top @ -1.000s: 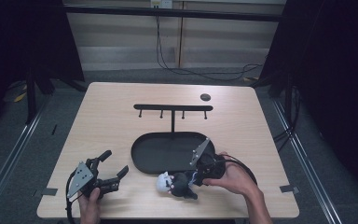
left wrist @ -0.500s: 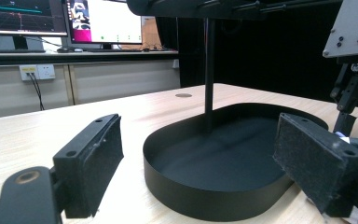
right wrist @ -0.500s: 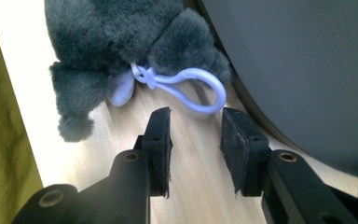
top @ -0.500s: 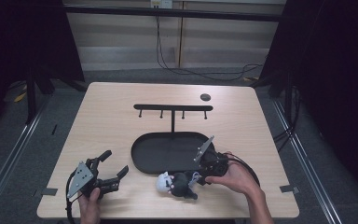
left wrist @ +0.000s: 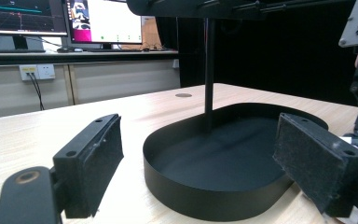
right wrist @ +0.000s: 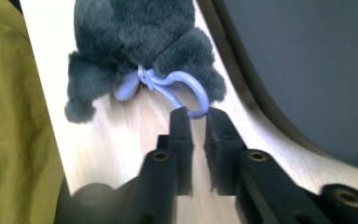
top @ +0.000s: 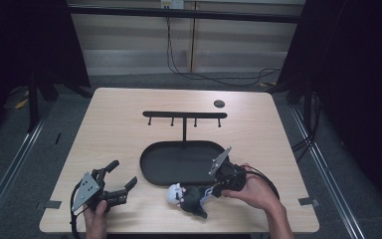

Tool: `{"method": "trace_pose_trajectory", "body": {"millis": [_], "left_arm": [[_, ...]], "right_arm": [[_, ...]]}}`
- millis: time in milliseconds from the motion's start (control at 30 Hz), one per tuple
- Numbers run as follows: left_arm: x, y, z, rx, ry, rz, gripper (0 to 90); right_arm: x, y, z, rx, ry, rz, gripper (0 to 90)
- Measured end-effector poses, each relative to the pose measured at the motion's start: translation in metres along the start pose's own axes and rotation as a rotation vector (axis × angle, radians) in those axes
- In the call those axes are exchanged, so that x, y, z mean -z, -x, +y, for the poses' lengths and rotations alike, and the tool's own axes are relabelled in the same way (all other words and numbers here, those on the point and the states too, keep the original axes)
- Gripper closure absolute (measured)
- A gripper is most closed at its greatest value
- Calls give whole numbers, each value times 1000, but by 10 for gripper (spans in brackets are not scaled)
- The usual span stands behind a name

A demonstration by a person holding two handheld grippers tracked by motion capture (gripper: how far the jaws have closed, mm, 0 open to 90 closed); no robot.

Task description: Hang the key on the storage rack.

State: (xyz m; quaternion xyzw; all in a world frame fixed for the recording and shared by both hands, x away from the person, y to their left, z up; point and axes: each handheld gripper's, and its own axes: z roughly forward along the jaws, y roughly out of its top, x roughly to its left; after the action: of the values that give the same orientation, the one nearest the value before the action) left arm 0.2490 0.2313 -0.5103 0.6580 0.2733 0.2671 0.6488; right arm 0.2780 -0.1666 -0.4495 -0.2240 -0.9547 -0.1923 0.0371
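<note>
A grey plush toy [top: 188,199] with a white head lies on the table just in front of the black oval tray [top: 149,172]. In the right gripper view the plush toy [right wrist: 140,37] carries a lavender plastic clip [right wrist: 186,86]. My right gripper [right wrist: 196,114] has just been closing, and its tips now pinch the end of that loop. From above, the right gripper [top: 210,192] lies low at the toy's right side. At the table's front left my left gripper [top: 122,174] rests open and holds nothing. Its jaws [left wrist: 200,140] face the tray [left wrist: 191,200].
A black hook rack [top: 184,115] stands on a post at the tray's far edge, the post [left wrist: 209,70] rising from the tray. A small dark disc [top: 219,103] lies behind it. Yellow-green cloth [right wrist: 9,116] borders the table edge.
The right gripper has shifted slightly at the toy's side. The toy and the left gripper have stayed where they were.
</note>
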Motion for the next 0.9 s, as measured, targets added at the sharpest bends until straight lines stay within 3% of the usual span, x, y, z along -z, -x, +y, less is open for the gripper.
{"method": "trace_pose_trajectory", "body": {"millis": [200, 333, 500, 600, 767, 900], "left_arm": [[0, 0, 0, -2, -2, -1, 152], [0, 0, 0, -2, -2, -1, 152], [0, 0, 0, 1, -3, 2, 152], [0, 0, 0, -2, -2, -1, 152], [0, 0, 0, 5, 4, 1, 152], [0, 0, 0, -2, -2, -1, 152]], "right_arm": [[9, -8, -5, 24, 8, -2, 865], [9, -14, -9, 33, -34, 9, 731], [10, -17, -8, 36, -17, 0, 710], [8, -17, -1, 57, -21, -2, 721], [-2, -24, 18, 140, -44, 22, 756], [-9, -24, 25, 154, -60, 20, 726]]}}
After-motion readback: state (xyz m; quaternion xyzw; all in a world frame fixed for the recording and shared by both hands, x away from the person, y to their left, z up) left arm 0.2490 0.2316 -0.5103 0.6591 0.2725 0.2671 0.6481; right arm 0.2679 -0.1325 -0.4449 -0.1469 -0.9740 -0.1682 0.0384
